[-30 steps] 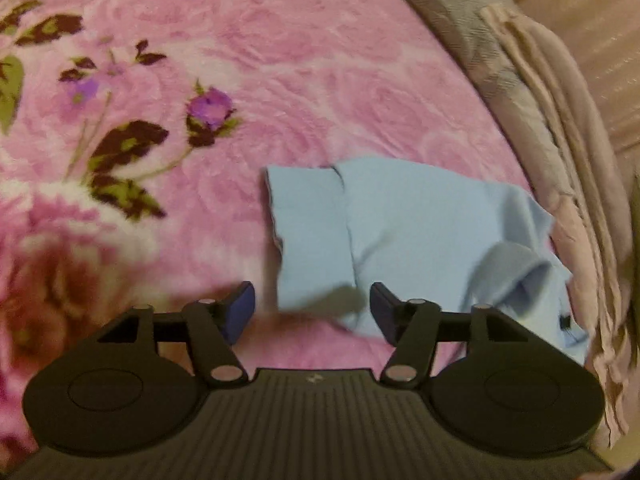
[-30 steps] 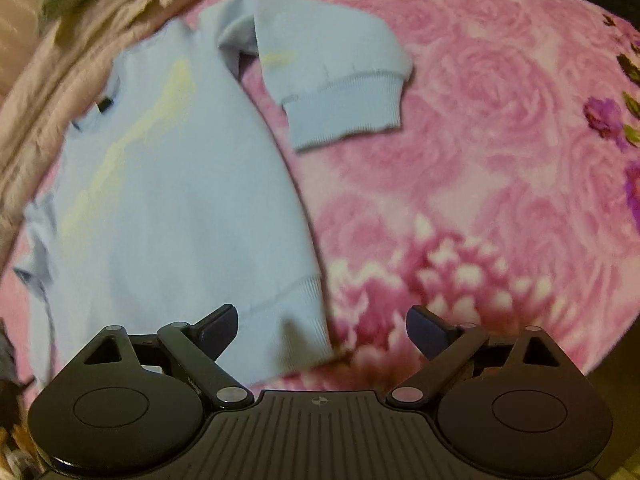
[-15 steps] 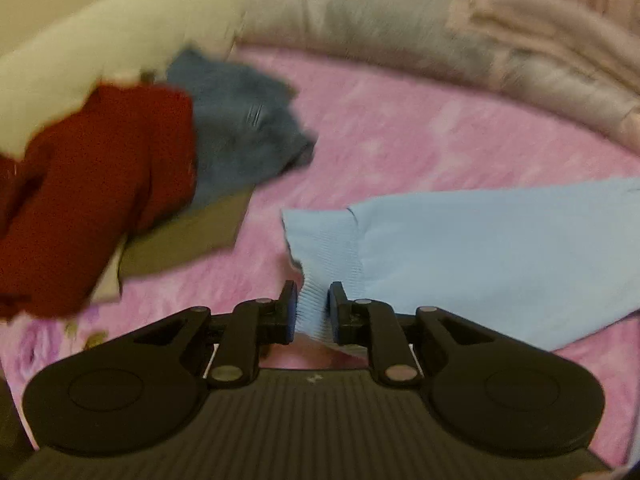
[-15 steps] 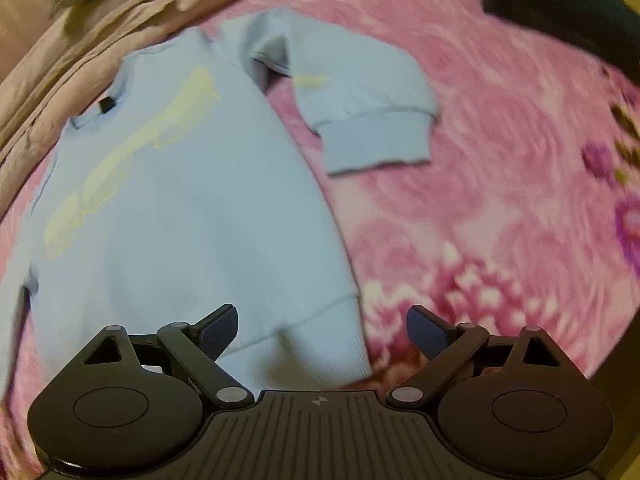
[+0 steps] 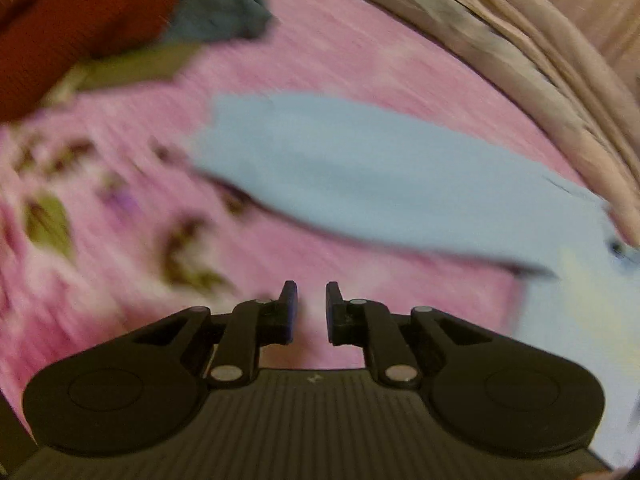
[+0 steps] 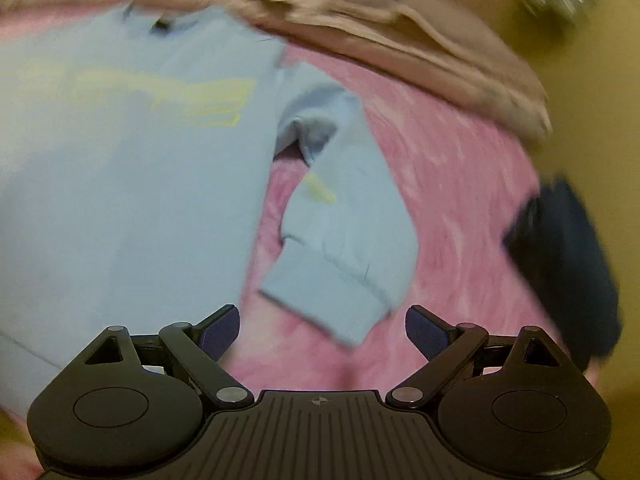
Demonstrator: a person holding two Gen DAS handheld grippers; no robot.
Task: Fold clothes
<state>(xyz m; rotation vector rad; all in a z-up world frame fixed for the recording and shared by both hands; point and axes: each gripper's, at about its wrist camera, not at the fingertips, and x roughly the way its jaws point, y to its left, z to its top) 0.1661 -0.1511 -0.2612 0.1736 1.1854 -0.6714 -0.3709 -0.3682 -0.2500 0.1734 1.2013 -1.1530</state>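
The left tongs (image 5: 311, 307), black with blue pads, stand with their 2 jaws nearly together and opening a little, and nothing lies between them; only the pink flowered blanket (image 5: 352, 288) on the bed shows in the narrow gap. Just past them, a long sleeve of the light blue sweatshirt (image 5: 360, 176) stretches across that blanket, apart from the pads, blurred by motion. Farther off at the upper left lie a dark red garment (image 5: 76, 20), a grey-blue garment (image 5: 228, 8) and an olive one (image 5: 136, 70), heaped together. A roll of beige bedding (image 5: 552, 80) curves along the far edge. The right tongs (image 6: 322, 330) stand wide apart, closing slightly, empty, with the ribbed cuff of the sweatshirt's other sleeve (image 6: 340, 264) just beyond the tips, touching neither pad. The sweatshirt's body, with a pale yellow print, lies flat to the left of that sleeve. A folded dark navy garment (image 6: 568, 264) sits at the right.
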